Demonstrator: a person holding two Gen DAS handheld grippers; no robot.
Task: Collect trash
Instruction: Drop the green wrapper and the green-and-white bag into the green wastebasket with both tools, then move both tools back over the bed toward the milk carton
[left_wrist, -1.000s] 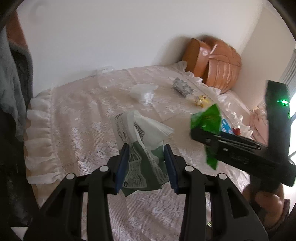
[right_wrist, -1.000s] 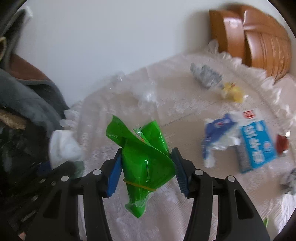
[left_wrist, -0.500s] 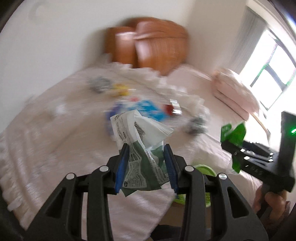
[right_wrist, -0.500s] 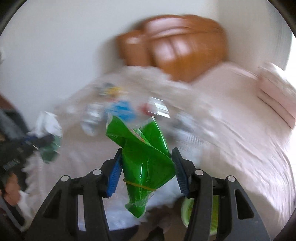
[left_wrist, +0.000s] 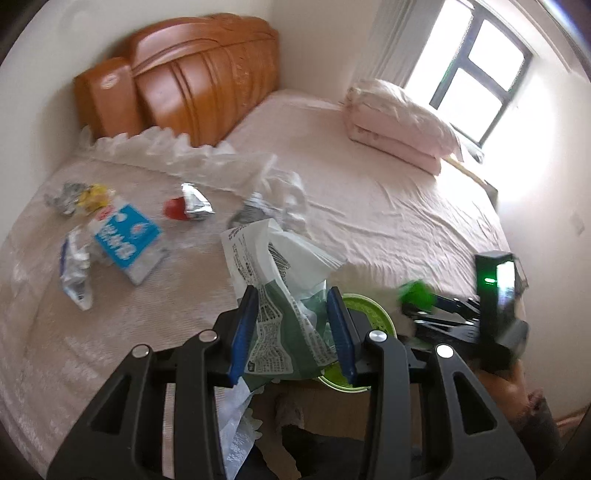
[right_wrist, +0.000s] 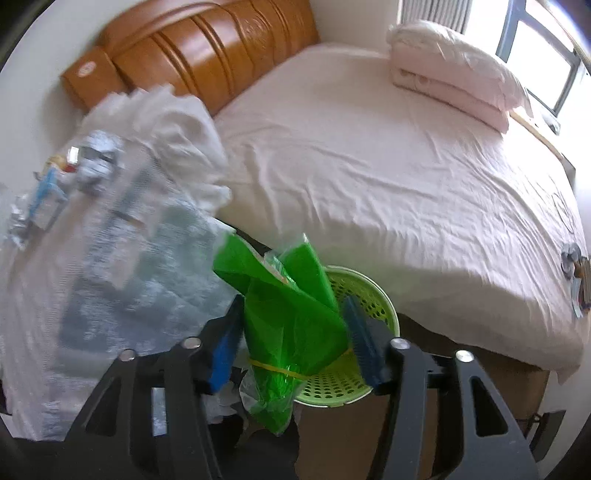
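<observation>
My left gripper (left_wrist: 291, 328) is shut on a white and dark green printed wrapper (left_wrist: 284, 280), held above the table's near edge. My right gripper (right_wrist: 295, 332) is shut on a green plastic bag (right_wrist: 291, 314) tied with a yellow band, held over a light green perforated basket (right_wrist: 376, 306) on the floor. The basket also shows in the left wrist view (left_wrist: 369, 310), just behind the left fingers. The right gripper (left_wrist: 443, 314) with its green bag shows at the right in the left wrist view.
A lace-covered table (left_wrist: 110, 314) holds more trash: a blue and white carton (left_wrist: 125, 236), a crumpled blue-white wrapper (left_wrist: 75, 269), a silver and red packet (left_wrist: 188, 206), a grey and yellow scrap (left_wrist: 81, 195). A pink bed (right_wrist: 388, 177) with folded quilt (right_wrist: 454, 70) stands right.
Both grippers have swung right, away from the table's middle toward its right edge. The green basket and the bed have come into view. Both wrappers stay gripped.
</observation>
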